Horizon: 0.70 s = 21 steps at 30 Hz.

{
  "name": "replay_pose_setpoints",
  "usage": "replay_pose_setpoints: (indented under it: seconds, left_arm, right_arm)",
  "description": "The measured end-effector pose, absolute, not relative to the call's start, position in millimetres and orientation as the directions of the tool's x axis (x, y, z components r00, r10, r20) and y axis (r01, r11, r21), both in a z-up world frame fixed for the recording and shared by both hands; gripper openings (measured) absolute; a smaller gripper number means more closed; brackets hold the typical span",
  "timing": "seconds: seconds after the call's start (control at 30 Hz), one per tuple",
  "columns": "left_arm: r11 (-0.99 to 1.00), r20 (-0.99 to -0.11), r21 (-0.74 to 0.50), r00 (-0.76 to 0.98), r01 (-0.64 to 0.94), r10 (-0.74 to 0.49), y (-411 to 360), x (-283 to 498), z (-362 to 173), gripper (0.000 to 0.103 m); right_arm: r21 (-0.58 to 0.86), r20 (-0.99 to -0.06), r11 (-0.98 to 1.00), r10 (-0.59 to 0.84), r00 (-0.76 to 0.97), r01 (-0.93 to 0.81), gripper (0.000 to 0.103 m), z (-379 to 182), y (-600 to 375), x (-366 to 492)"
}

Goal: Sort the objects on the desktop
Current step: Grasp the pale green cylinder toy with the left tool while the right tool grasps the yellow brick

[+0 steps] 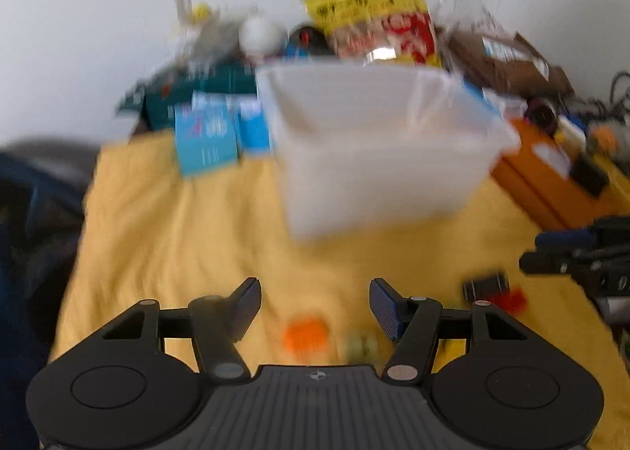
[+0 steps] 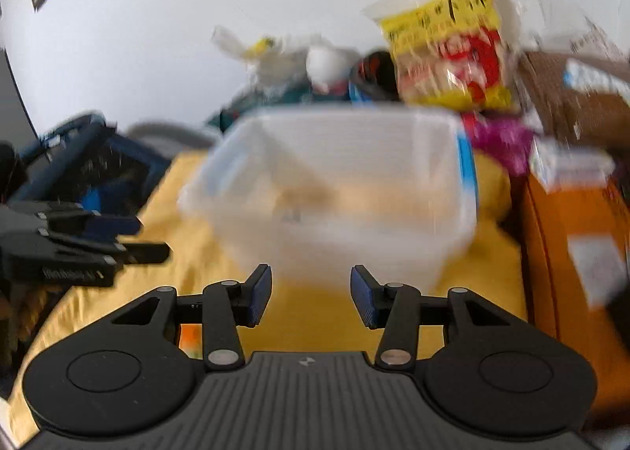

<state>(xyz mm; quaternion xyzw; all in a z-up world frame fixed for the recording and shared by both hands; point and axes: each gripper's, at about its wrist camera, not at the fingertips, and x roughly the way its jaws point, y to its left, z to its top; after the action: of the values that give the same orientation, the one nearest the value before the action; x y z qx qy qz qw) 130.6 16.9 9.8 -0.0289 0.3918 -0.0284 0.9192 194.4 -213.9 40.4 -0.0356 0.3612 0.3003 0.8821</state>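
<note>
Before the translucent bin (image 1: 378, 143), on yellow cloth (image 1: 177, 237): orange block (image 1: 306, 335), between spread, empty left gripper (image 1: 315, 308) jaws. Right gripper (image 2: 311, 294) likewise parted, empty. Block to be centred before closing.

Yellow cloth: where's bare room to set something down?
Free: the yellow cloth left of the clear bin, below the blue boxes. Crowded: small clips by the open left gripper, and clutter behind the bin.

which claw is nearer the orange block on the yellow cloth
Left. The orange block lies just ahead of the open left claw, between its fingers' line; the right claw is off to its right.
</note>
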Motion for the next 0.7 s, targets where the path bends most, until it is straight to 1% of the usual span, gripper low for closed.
replay_pose_setpoints:
  seconds: [0.07, 0.17, 0.23, 0.4, 0.57, 0.7]
  left_arm:
    - [0.996, -0.749, -0.075, 0.658, 0.04, -0.082, 14.3, 117.2, -11.4, 0.065]
    - [0.996, -0.767, -0.056, 0.635, 0.069, -0.088, 7.3, 106.9, -31.7, 0.064]
    - [0.996, -0.778, -0.039, 0.623, 0.08, -0.081, 4.2, 107.0, -39.1, 0.064]
    - [0.995, -0.79, -0.002, 0.609, 0.103, -0.065, -1.0, 117.0, -50.2, 0.064]
    - [0.996, -0.78, -0.017, 0.622, 0.086, -0.068, -3.8, 122.0, -51.4, 0.064]
    - [0.994, -0.777, -0.04, 0.622, 0.106, -0.097, -8.2, 130.3, -52.9, 0.062]
  right_arm:
    - [0.162, -0.689, 0.825, 0.488, 0.536, -0.542, 0.049, 15.8, -221.5, 170.5]
    - [0.178, -0.745, 0.838, 0.457, 0.487, -0.515, 0.049, -19.1, -225.9, 147.0]
    - [0.193, -0.756, 0.847, 0.45, 0.475, -0.495, 0.049, -32.4, -227.5, 139.8]
    - [0.188, -0.741, 0.848, 0.454, 0.495, -0.496, 0.049, -38.2, -221.5, 142.6]
    - [0.165, -0.762, 0.859, 0.423, 0.491, -0.484, 0.049, -51.1, -216.7, 143.3]
    - [0.16, -0.759, 0.863, 0.417, 0.499, -0.479, 0.049, -55.3, -214.7, 145.0]
